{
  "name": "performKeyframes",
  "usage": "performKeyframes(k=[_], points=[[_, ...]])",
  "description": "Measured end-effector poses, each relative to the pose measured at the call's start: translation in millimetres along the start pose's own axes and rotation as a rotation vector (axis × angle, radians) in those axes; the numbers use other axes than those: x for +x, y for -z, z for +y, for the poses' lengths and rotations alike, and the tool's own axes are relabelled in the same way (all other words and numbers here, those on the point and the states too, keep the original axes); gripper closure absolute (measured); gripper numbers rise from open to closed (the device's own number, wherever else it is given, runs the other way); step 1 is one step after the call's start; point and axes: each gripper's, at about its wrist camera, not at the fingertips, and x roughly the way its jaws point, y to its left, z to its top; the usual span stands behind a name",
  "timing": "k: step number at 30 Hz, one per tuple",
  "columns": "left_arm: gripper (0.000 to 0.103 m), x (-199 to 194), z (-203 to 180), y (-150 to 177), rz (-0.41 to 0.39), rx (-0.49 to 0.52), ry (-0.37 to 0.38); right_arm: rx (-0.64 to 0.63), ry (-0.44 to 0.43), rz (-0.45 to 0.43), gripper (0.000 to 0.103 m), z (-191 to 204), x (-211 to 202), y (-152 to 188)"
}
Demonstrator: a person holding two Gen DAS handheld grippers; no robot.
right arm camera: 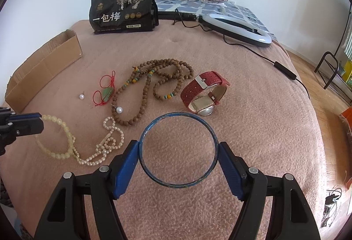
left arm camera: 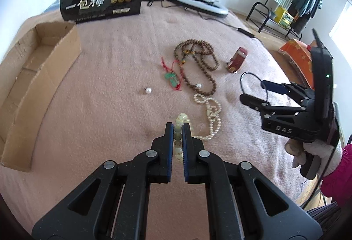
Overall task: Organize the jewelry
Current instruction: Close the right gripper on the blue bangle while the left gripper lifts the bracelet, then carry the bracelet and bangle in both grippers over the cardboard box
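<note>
Nearest, the left gripper (left arm camera: 177, 130) is clenched on a pale bead bracelet (right arm camera: 57, 136), while the right gripper (right arm camera: 178, 149) grasps a blue bangle (right arm camera: 151, 124) across its width; both hang over the pink blanket (left arm camera: 110, 108); from the bangle, the pearl strand (right arm camera: 107, 145) lies at nine o'clock, the brown bead necklace (right arm camera: 154, 83) at eleven, the red watch (right arm camera: 203, 91) at one; the cardboard box (left arm camera: 33, 77) at far left looks empty, so sorting appears barely begun.
</note>
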Motion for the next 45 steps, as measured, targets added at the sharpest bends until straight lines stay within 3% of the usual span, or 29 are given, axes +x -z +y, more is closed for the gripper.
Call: performKeyframes(k=[13, 26, 36, 45], points=[[0.098, -37, -2, -7, -0.082, 0.016, 0.015, -0.019, 0.008, -0.057, 0.029, 18, -35, -9], [0.098, -79, 26, -22, -0.168, -0.030, -0.001, -0.006, -0.006, -0.133, 0.029, 45, -62, -36], [0.098, -114, 69, -35, -0.245, -0.094, -0.051, -0.011, -0.068, -0.180, 0.029, 81, -69, -64], [0.098, -136, 125, -37, -0.283, -0.157, -0.148, -0.047, -0.145, -0.206, 0.029, 133, -58, -100]])
